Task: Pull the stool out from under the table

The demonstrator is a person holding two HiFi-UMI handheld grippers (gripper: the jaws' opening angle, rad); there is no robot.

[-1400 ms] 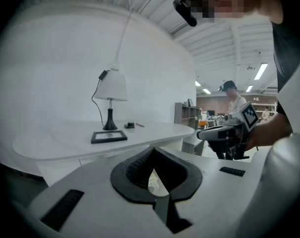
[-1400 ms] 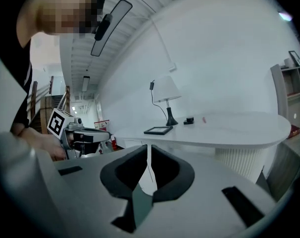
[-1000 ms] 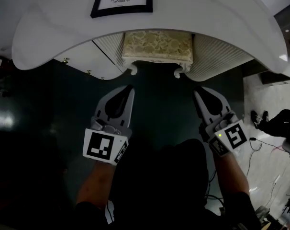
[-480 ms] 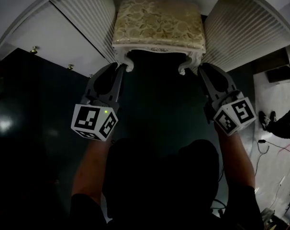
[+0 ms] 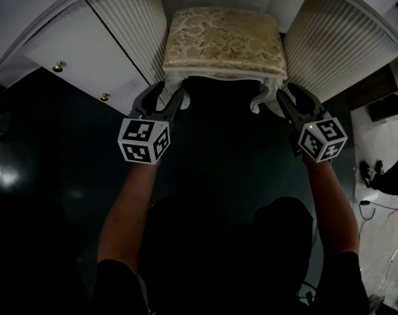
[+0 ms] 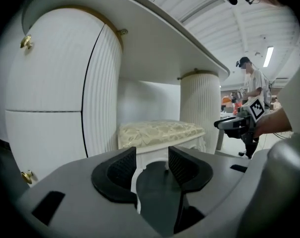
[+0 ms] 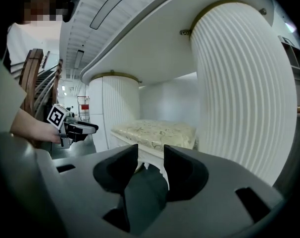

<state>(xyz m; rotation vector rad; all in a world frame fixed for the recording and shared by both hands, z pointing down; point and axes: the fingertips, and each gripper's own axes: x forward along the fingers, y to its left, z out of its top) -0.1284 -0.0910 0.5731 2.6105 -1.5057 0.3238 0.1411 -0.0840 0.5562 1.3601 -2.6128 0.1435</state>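
Note:
The stool [image 5: 225, 41], with a cream patterned cushion and white curved legs, stands in the knee space between the table's two fluted pedestals. My left gripper [image 5: 165, 101] is at its front left leg [image 5: 183, 98]. In the left gripper view the jaws [image 6: 151, 157] are opening, and the leg [image 6: 135, 180] shows in the gap without the pads pressing on it. My right gripper [image 5: 292, 100] is at the front right leg [image 5: 259, 102]. Its jaws [image 7: 150, 155] are opening too, with that leg [image 7: 162, 168] seen between them, untouched.
The white table's fluted pedestals [image 5: 130, 18] [image 5: 337, 38] flank the stool closely. Drawer fronts with gold knobs [image 5: 58, 66] lie to the left. The tabletop's underside [image 6: 165, 38] hangs overhead. The floor is dark. A person [image 6: 254, 83] stands in the distance on the right.
Both grippers moved forward from the open floor to the stool's front legs. Their jaws went from shut to parted. The view dropped below the tabletop.

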